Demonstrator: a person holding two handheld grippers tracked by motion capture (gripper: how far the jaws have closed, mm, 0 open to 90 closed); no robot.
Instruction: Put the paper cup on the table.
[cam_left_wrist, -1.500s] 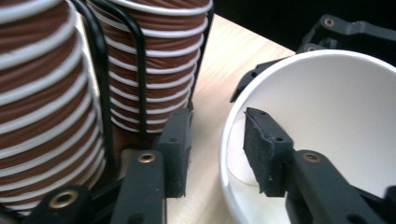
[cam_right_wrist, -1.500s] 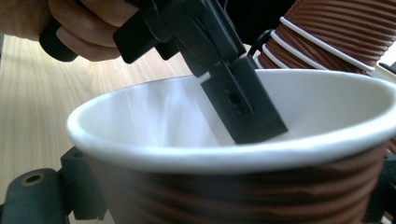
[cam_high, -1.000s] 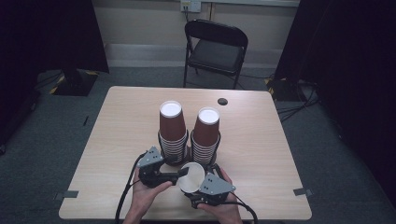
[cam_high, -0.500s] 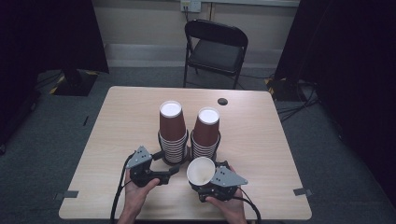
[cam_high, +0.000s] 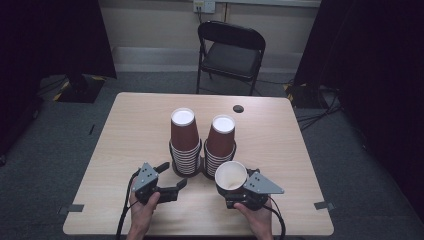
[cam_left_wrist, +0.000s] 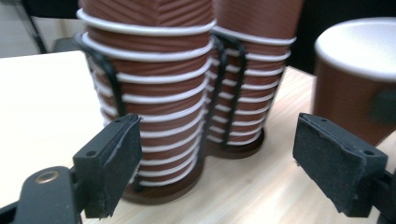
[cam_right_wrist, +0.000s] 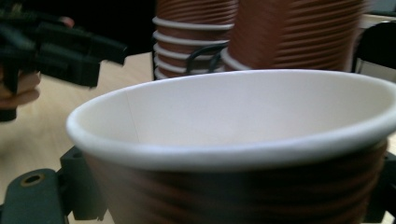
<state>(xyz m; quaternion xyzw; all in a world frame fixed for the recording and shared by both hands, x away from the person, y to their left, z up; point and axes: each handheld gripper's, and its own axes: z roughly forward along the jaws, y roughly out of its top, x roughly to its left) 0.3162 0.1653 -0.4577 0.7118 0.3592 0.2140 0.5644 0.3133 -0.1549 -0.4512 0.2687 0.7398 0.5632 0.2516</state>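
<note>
R gripper (cam_high: 239, 191) clamps an upright brown paper cup (cam_high: 231, 175) just in front of the right cup stack (cam_high: 220, 146). L gripper (cam_high: 172, 179) jaws have just been opening, nothing btwn them. Risk: hard squeeze could crush the cup wall, or the cup bumps the stack.

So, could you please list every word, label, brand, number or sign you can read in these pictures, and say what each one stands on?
No text can be read anywhere.
Held cup: plain brown ribbed wall, white inside, no print.
Two cup stacks: ribbed brown walls and white rims, no print.
Wall socket behind the folding chair: too small to show any marking.
Left tool pads: bare black, unmarked.
Table: bare wood, no label.
</note>
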